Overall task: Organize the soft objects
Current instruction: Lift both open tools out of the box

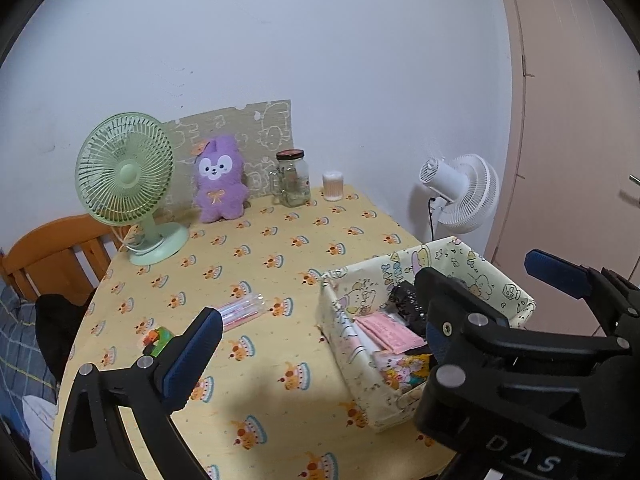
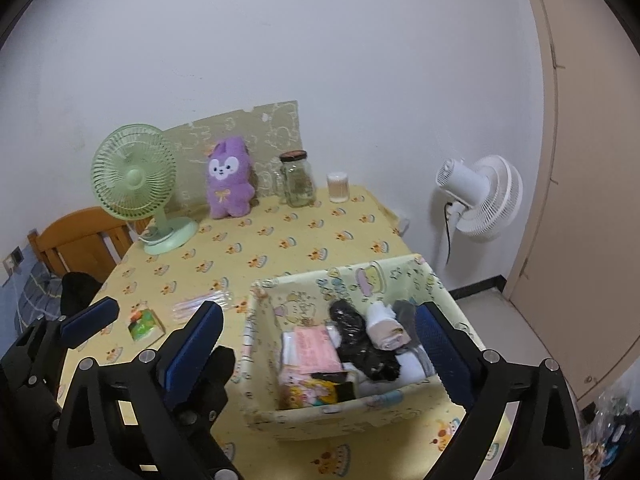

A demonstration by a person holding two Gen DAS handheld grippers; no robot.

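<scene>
While both the left hand-held gripper (image 1: pixel 316 344) and right hand-held gripper (image 2: pixel 320 344) gape empty, the fabric box (image 2: pixel 304 424) holds rolled cloths; the purple plush (image 2: pixel 230 178) remains far on the bench (image 2: pixel 280 240).

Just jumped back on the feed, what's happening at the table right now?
A person holds both grippers open and empty above the fabric storage box. The left gripper hangs over the tablecloth beside the box; the right gripper frames the box, which holds rolled socks, a black bundle and pink packets. The purple plush sits against the wall, untouched.
</scene>
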